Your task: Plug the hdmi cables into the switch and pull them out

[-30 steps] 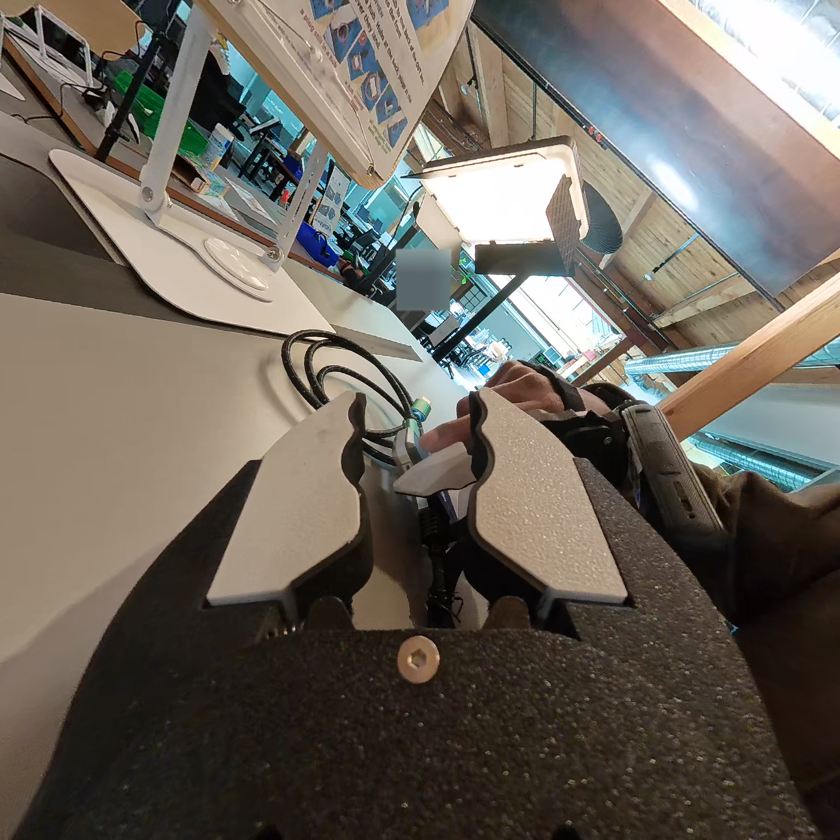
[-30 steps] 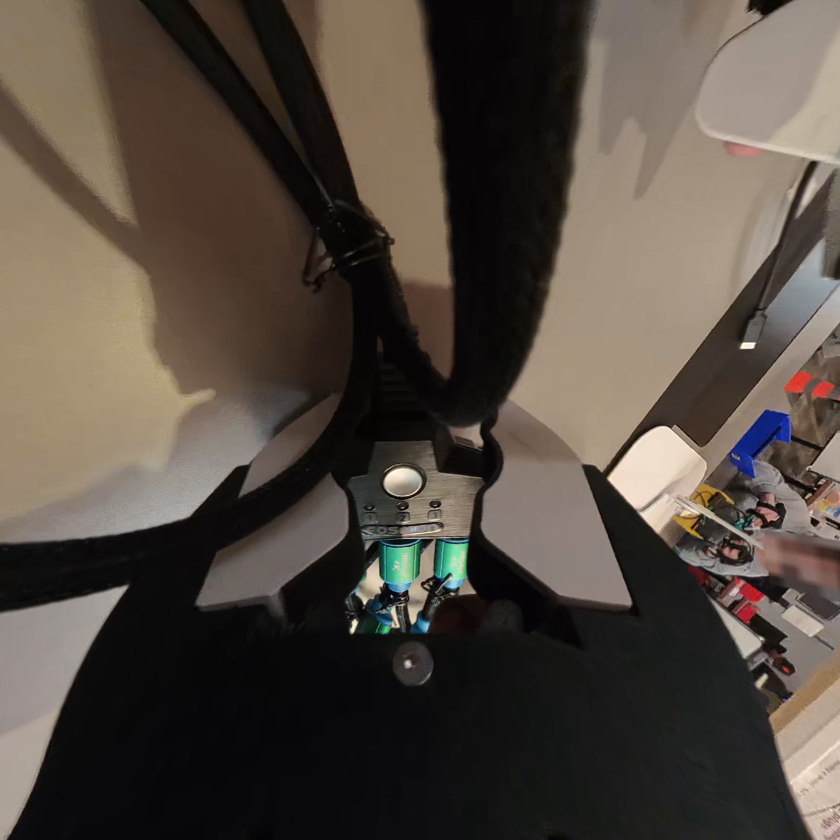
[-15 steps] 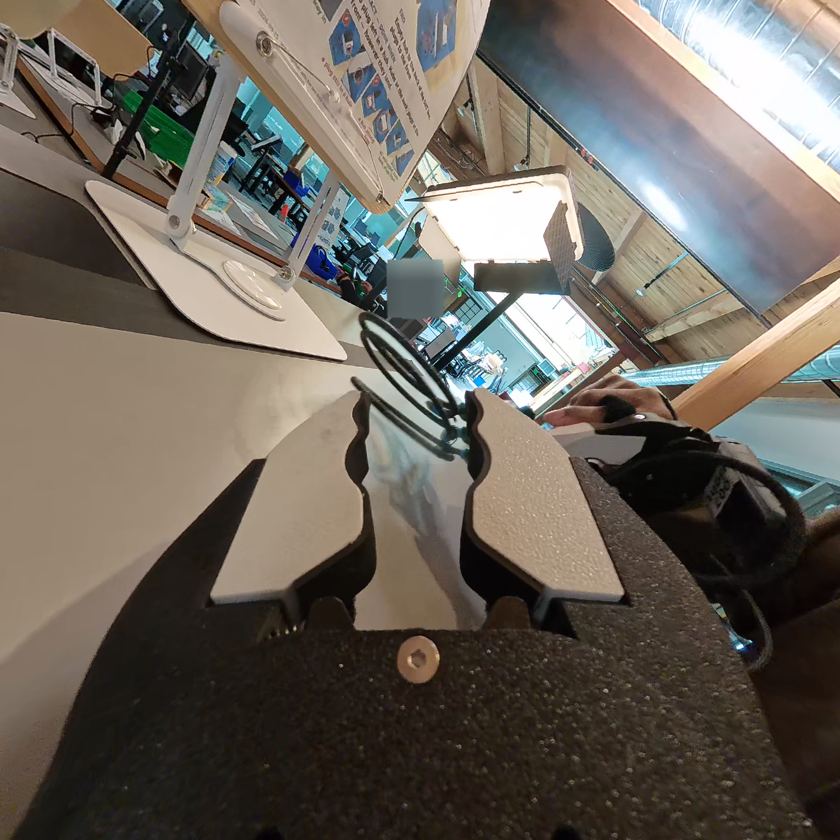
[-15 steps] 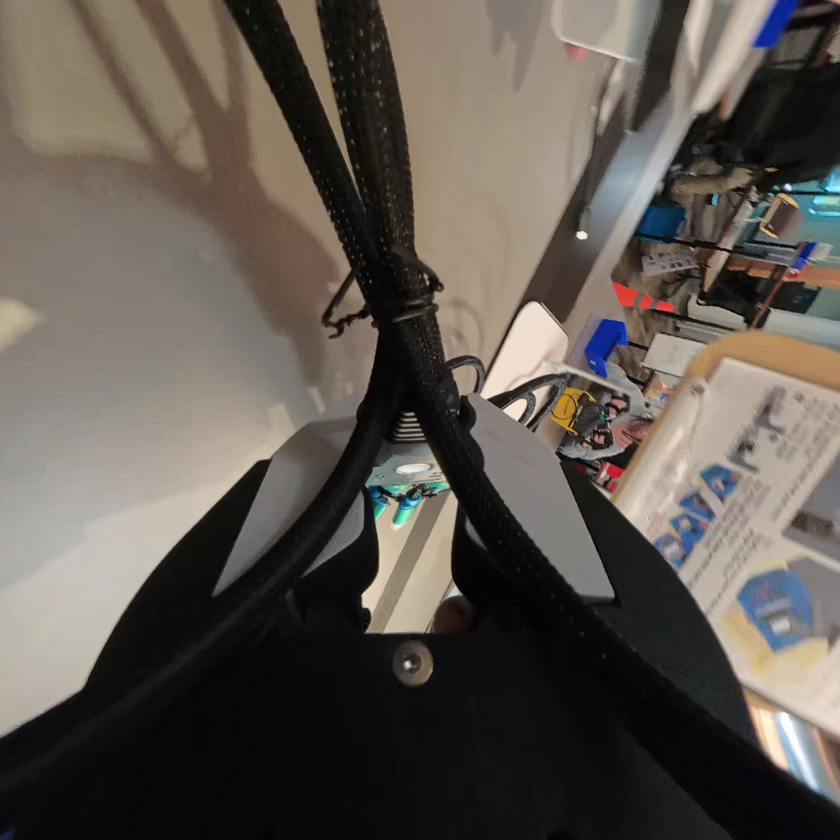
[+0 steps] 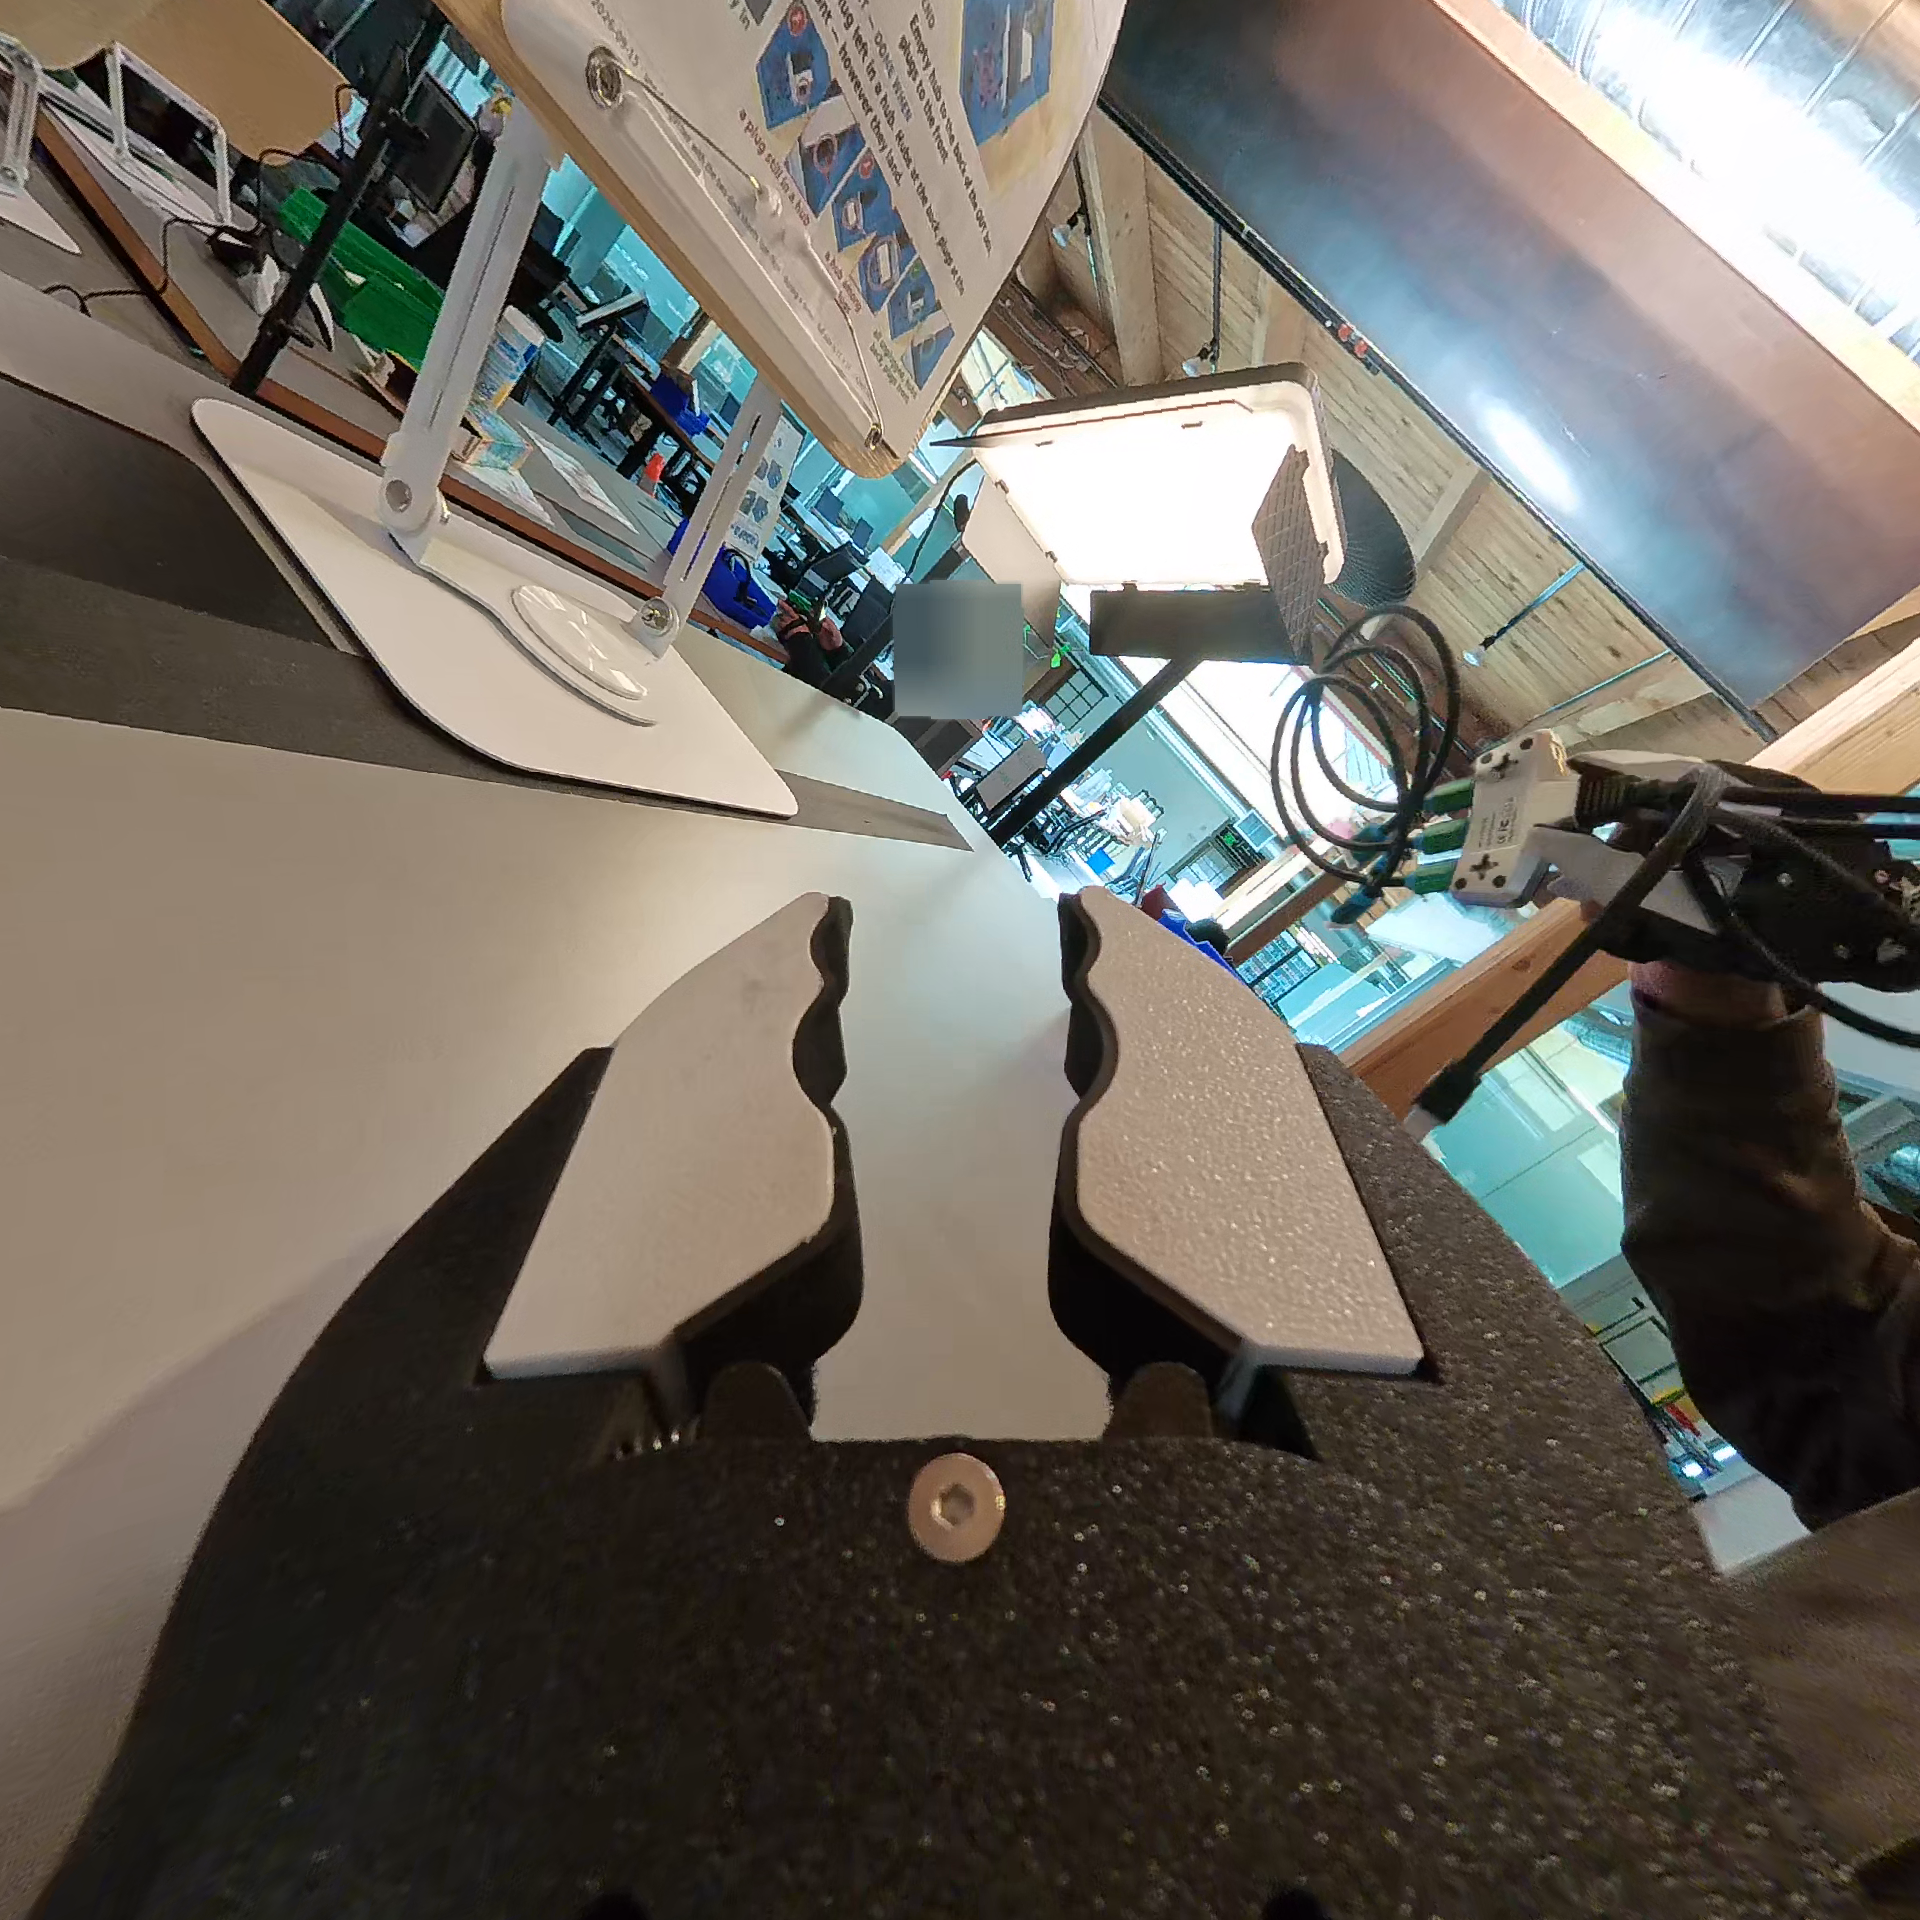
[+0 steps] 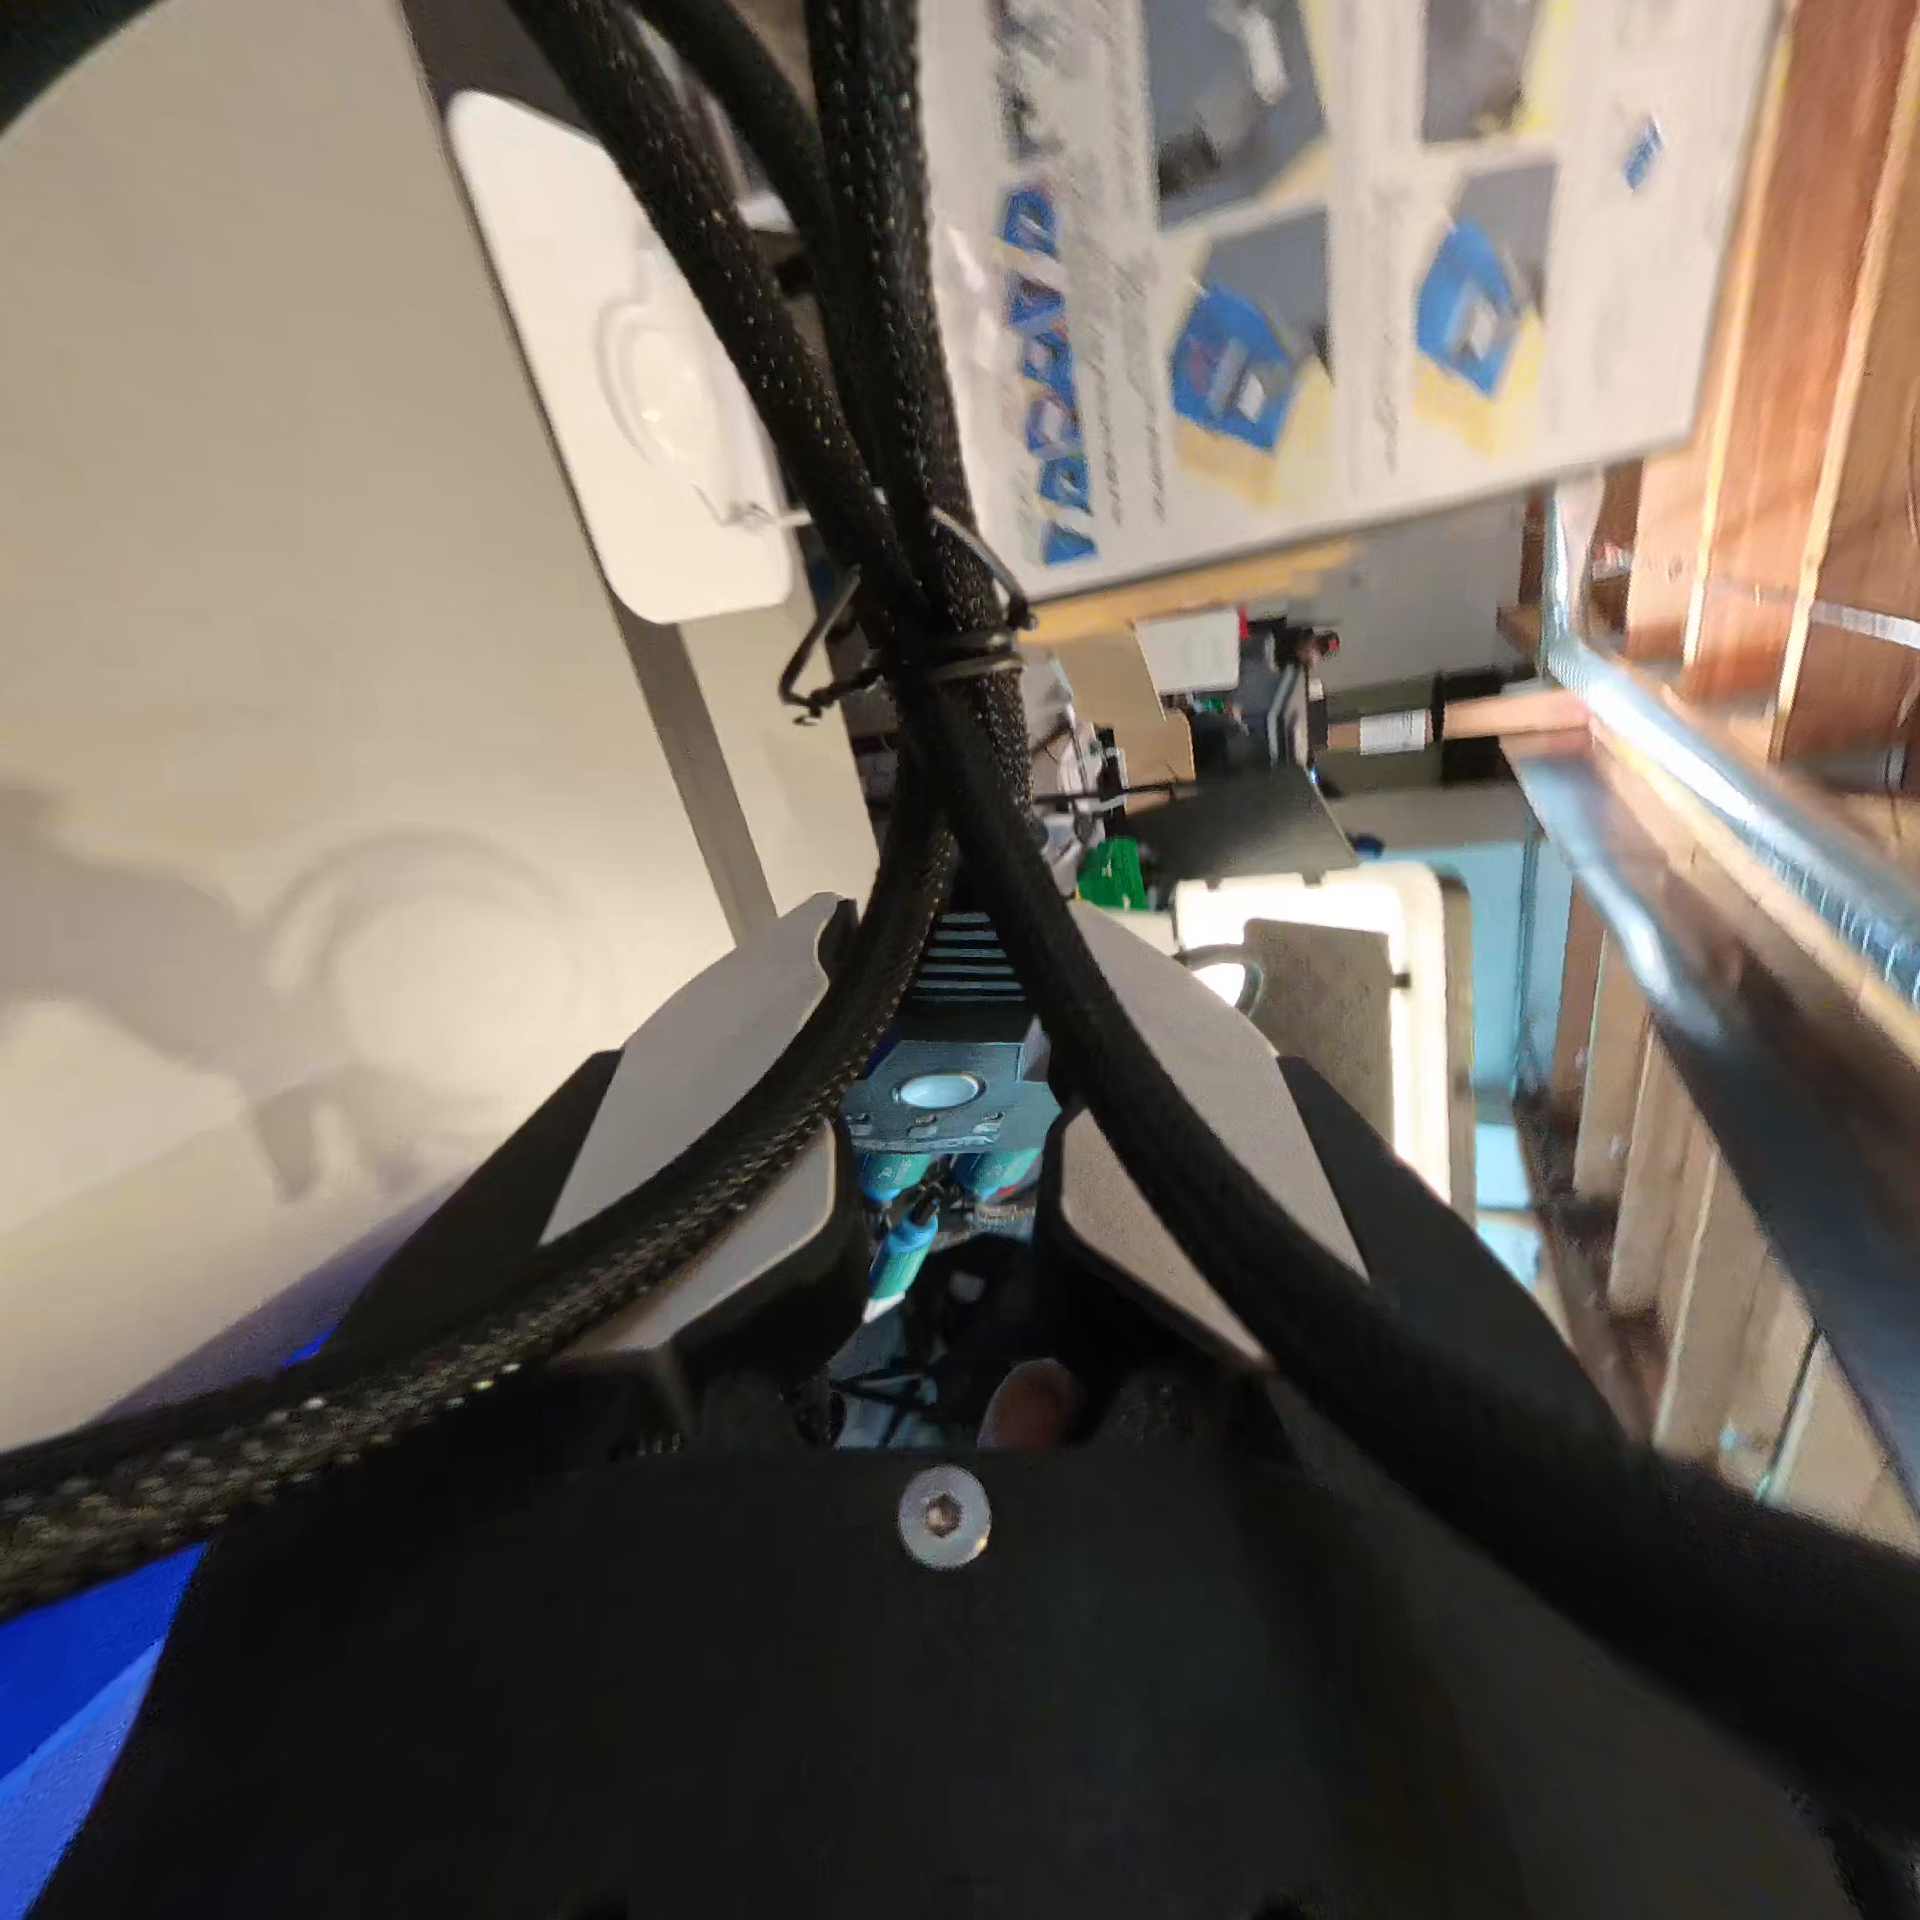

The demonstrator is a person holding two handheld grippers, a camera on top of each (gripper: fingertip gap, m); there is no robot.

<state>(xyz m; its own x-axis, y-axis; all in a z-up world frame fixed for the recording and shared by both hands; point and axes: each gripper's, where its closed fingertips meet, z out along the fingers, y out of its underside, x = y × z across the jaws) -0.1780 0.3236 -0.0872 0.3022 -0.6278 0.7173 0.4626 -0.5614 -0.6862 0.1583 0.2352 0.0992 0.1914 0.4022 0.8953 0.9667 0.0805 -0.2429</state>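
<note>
**Hub lifted clear of table, left jaws bare**

Left gripper [image 5: 951,925]: fingers apart, only pale table [image 5: 312,1039] showing between them; nothing gripped. Low over the surface, tips pointing toward the white stand base [image 5: 488,665] under the tilted instruction board [image 5: 831,156]. Lit lamp panel [image 5: 1143,488] beyond.

Right gripper [image 6: 940,1039]: clamped on a small grey hub [image 6: 935,1101], held by its two side faces, so the port end with green and blue plugs [image 6: 904,1195] stays unobstructed. Seen from left wrist view: hub [image 5: 1507,831] well above the table, off to the right, thin black cable coil [image 5: 1361,748] dangling from its plugs. Thick braided cables [image 6: 914,520], bound by a wire tie [image 6: 935,665], draped across the right fingers, apparently just hanging with gravity, not gripped. A fingertip [image 6: 1023,1403] visible behind the jaws.
</note>
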